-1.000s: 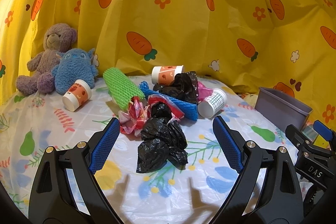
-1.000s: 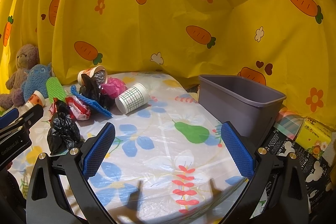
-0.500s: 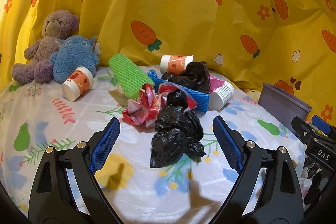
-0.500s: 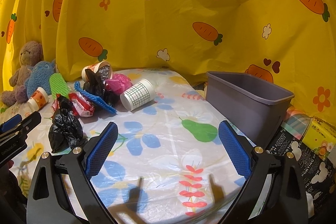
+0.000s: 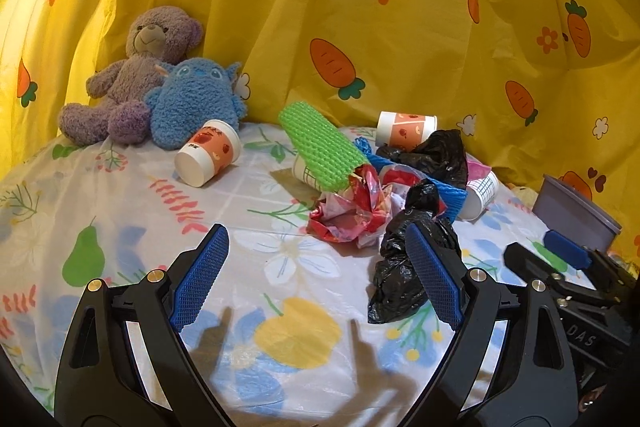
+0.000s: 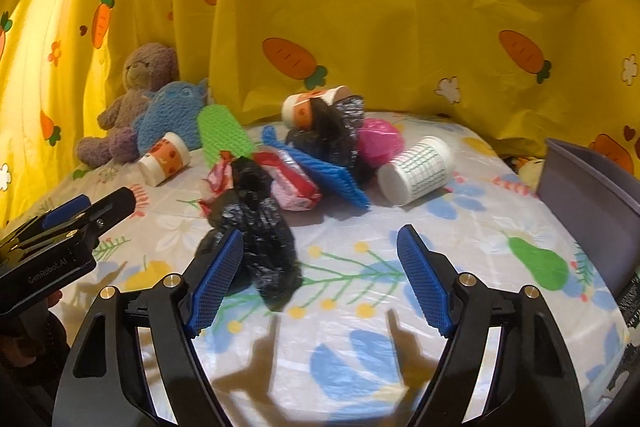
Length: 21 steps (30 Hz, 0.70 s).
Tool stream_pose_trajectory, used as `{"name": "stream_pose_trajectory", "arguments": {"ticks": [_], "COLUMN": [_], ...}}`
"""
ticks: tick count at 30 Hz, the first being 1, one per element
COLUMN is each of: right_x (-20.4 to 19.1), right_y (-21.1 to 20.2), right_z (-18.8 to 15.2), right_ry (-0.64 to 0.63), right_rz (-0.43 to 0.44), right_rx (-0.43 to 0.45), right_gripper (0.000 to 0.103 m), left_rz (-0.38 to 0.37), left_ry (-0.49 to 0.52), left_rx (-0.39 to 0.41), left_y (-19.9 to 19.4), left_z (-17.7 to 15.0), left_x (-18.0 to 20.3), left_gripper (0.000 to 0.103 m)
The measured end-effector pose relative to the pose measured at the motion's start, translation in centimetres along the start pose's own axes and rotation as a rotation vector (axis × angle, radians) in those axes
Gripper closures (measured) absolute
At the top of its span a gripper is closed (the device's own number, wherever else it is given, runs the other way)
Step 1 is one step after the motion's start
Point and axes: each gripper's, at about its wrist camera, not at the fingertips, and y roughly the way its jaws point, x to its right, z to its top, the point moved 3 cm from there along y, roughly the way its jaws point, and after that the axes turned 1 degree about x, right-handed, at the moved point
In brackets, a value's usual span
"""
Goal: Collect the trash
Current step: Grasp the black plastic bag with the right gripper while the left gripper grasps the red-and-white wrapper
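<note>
A heap of trash lies on the printed sheet: a black plastic bag [image 5: 404, 267] nearest, a red and white wrapper [image 5: 352, 211], a green foam net [image 5: 320, 151], a blue foam net [image 6: 332, 175], a second black bag [image 6: 332, 131], a pink bag [image 6: 378, 141] and paper cups [image 5: 208, 155] [image 6: 416, 171]. My left gripper [image 5: 316, 279] is open and empty, its right finger beside the near black bag. My right gripper [image 6: 320, 279] is open and empty, its left finger beside the same bag [image 6: 260, 239]. A grey bin [image 6: 588, 203] stands at the right.
A purple teddy bear [image 5: 136, 75] and a blue plush toy [image 5: 192, 99] sit at the back left against the yellow carrot-print curtain [image 5: 360, 7]. The sheet's right edge drops off beside the grey bin [image 5: 576, 211].
Both grippers have swung left and closer to the trash heap. The near black bag now sits by the right gripper's left finger, and the bin has slid to the right edge.
</note>
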Motion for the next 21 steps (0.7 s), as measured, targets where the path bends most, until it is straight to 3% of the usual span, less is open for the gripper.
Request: {"name": "stream_pose_trajectory", "arguments": {"ticks": [4,9,13,17,21], "right_x": [-2.0,-3.0,-3.7,-3.5,-2.0], "right_y": [2.3,5.1,6.8,6.6,5.2], "right_z": [0.5,0.5,-0.3,-0.8,-0.8], "right_ry": [-0.011,0.033,0.030,0.024,0.028], "right_rz": [0.064,0.117,0.125,0.132,0.102], "right_rx": [-0.049,-0.160,-0.241,-0.231,-0.186], "right_gripper": [0.028,0.037,0.060,0.088,0.094], "left_rz": [-0.001,0.025,0.026,0.020,0.005], "left_ry": [-0.009,-0.023,-0.030,-0.019,-0.011], "left_rx": [0.002,0.017,0.015,0.008,-0.008], "left_y": [0.1,0.3,0.6,1.0,1.6], "left_z": [0.4,1.1,1.3,1.4,1.4], "left_x": [-0.6,-1.4,-1.7,-1.5,-0.8], "left_gripper": [0.014,0.014,0.014,0.015,0.016]}}
